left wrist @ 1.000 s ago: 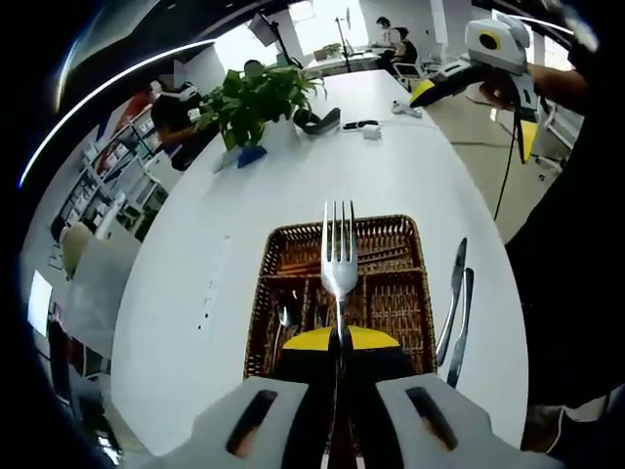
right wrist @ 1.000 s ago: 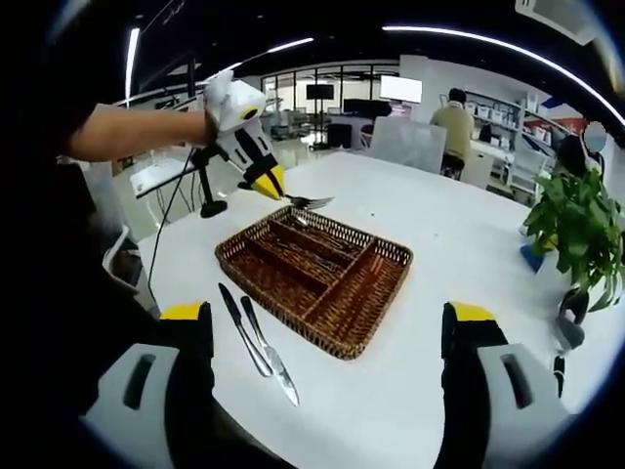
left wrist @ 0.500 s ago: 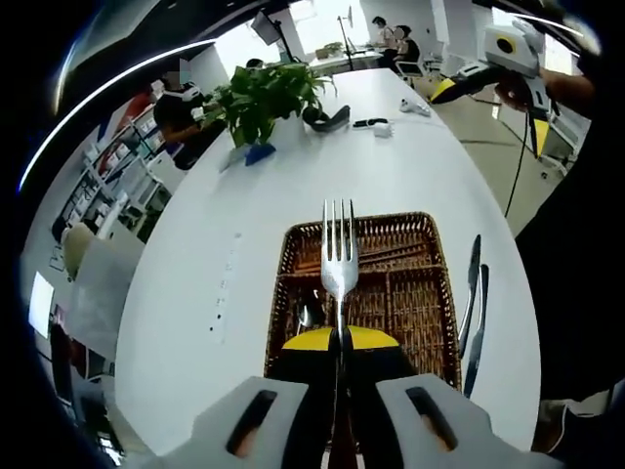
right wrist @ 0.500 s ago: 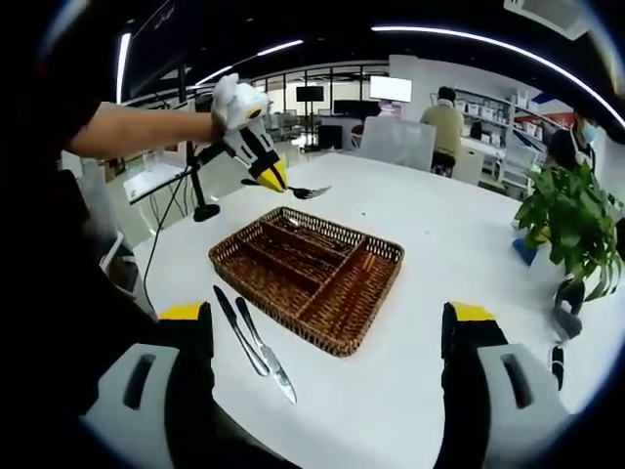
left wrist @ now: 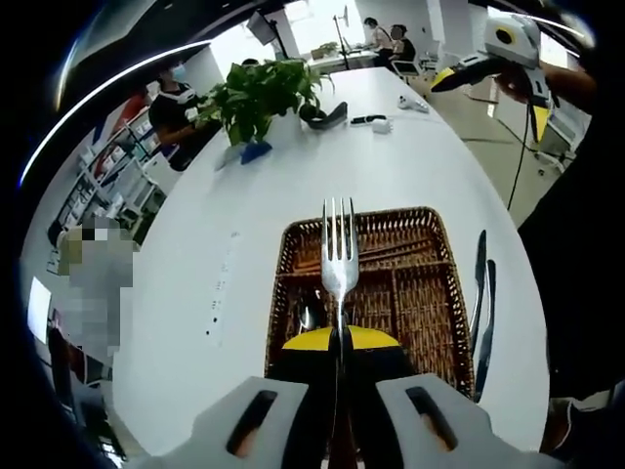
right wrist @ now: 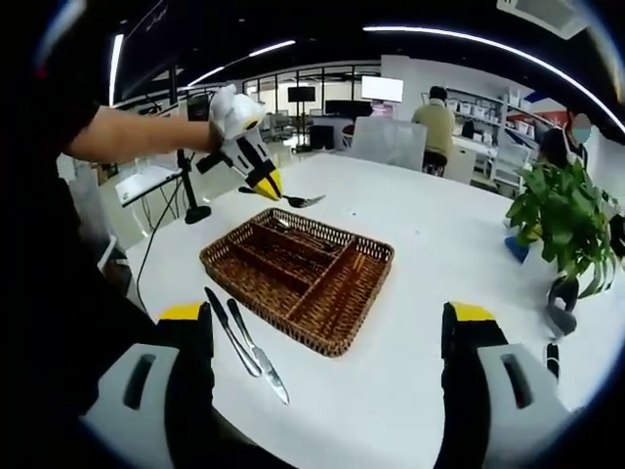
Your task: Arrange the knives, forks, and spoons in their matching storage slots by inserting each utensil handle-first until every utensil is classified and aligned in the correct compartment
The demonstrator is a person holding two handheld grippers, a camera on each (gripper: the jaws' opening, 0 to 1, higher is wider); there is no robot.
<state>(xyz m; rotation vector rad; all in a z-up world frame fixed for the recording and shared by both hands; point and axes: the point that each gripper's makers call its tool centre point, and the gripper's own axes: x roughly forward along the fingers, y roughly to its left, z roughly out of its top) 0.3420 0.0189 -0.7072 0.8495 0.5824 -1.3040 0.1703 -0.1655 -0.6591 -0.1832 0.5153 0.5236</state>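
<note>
My left gripper [left wrist: 340,337] is shut on a silver fork [left wrist: 339,256] by its handle, tines pointing away, held over the near end of a brown wicker cutlery basket [left wrist: 400,213]. A spoon [left wrist: 311,315] lies in one left slot of the basket. Two knives [left wrist: 481,305] lie side by side on the white table to the right of the basket. In the right gripper view, the left gripper [right wrist: 266,184] holds the fork [right wrist: 303,200] above the basket's [right wrist: 363,308] far corner, and the two knives [right wrist: 244,340] lie by its near side. My right gripper [right wrist: 327,318] is open and holds nothing.
A potted green plant [left wrist: 259,93] and small dark items [left wrist: 363,122] sit at the far end of the long white table [left wrist: 195,293]. The right gripper [left wrist: 498,44] hovers off the table's right edge. People sit at desks in the background.
My left gripper, still holding the fork, has drifted a little to the left relative to the basket. The right gripper has stayed open and empty.
</note>
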